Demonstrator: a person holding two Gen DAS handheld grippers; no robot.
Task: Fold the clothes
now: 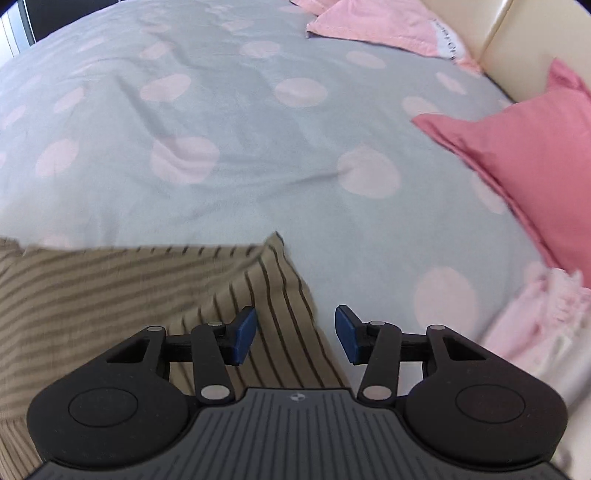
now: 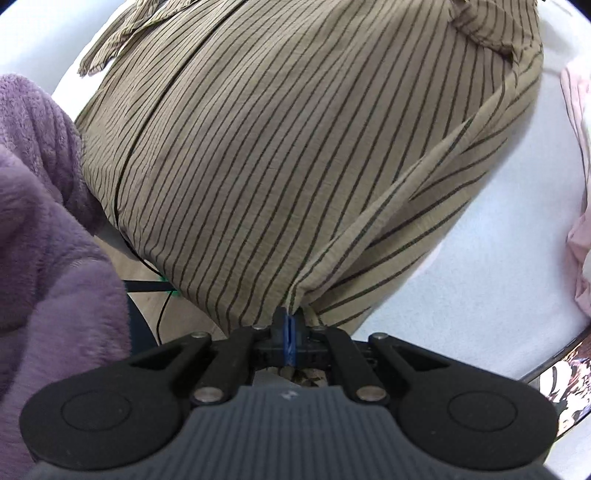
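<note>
left claw [image 1: 295,334]: jaws wide apart, nothing between the blue pads [image 1: 245,339]. it hovers over a corner of the striped tan garment [image 1: 122,291], which lies under and to the left of the claw on the bed [image 1: 240,122]. the left pad sits above the striped cloth; the right pad is above the grey cover with pale pink dots. ahead and to the right of this claw: a dark pink pillow [image 1: 535,155]. far ahead, right of centre: a light pink pillow [image 1: 369,22]. a pale pink frilly cloth [image 1: 543,314] lies just to the right.

right claw [image 2: 290,338]: jaws pressed together on a bunched edge of the striped tan garment [image 2: 280,147]. the cloth rises from the pads and spreads ahead of the claw, filling most of the view. to the left: a purple fleece sleeve [image 2: 44,221]. to the right: a white surface [image 2: 498,258], with pink fabric [image 2: 581,184] at the far right edge.
</note>
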